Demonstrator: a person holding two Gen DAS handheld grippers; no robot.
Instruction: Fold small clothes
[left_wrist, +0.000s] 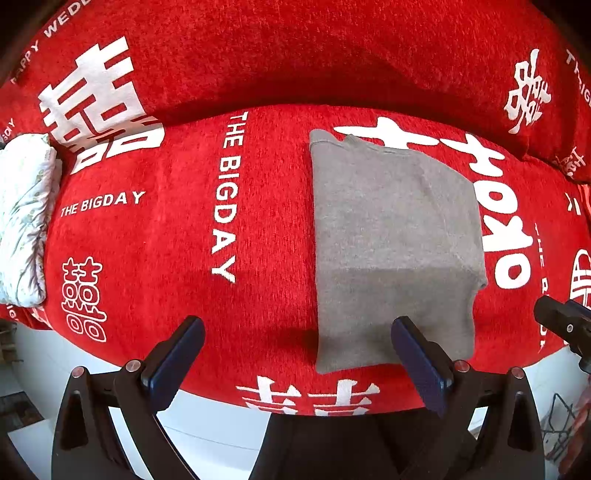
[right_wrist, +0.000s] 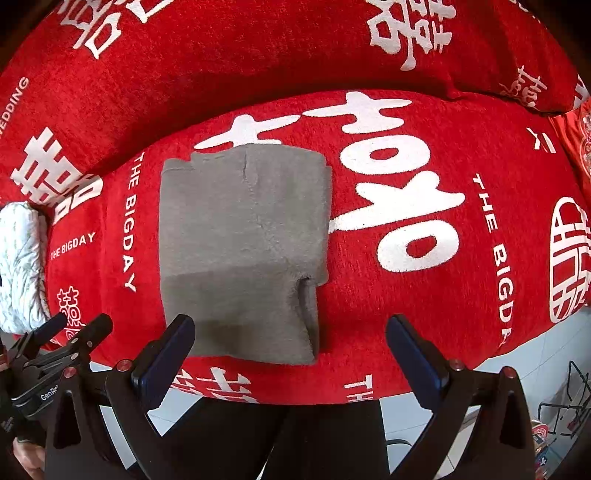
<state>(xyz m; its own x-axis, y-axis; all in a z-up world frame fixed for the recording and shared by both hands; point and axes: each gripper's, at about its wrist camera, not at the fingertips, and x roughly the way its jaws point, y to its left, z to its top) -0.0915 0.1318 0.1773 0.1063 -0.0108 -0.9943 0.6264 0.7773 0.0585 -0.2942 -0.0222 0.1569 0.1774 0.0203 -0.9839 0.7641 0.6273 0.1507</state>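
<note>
Left gripper (left_wrist: 297, 356): jaws spread wide with nothing between them, hovering at the near edge of the sofa seat; its right finger (left_wrist: 419, 363) overlaps the near right part of the garment in the left wrist view, though contact cannot be told.
Right gripper (right_wrist: 291, 350): jaws spread wide, holding nothing; its left finger (right_wrist: 166, 360) overlaps the garment's near left corner in the right wrist view, contact unclear.
Each gripper seen from the other: the right one shows at 3 o'clock in the left view; the left one shows at 8 o'clock in the right view.
Grey garment (left_wrist: 395, 240): a folded grey knitted piece, roughly rectangular, lying flat on the seat, centred just ahead of both grippers. A shadow darkens its near third. A ribbed edge shows at its far left corner.
Sofa cover (left_wrist: 166, 240): red fabric with white characters and the words "THE BIGDAY", covering seat and backrest.
White bundle (left_wrist: 22, 218): pale patterned cloth at 9 o'clock on the seat, well apart from the garment.
Floor (left_wrist: 207, 424): pale, at 6 o'clock below the seat edge.
Person: a dark-clad leg (right_wrist: 229, 439) at 6 o'clock.
</note>
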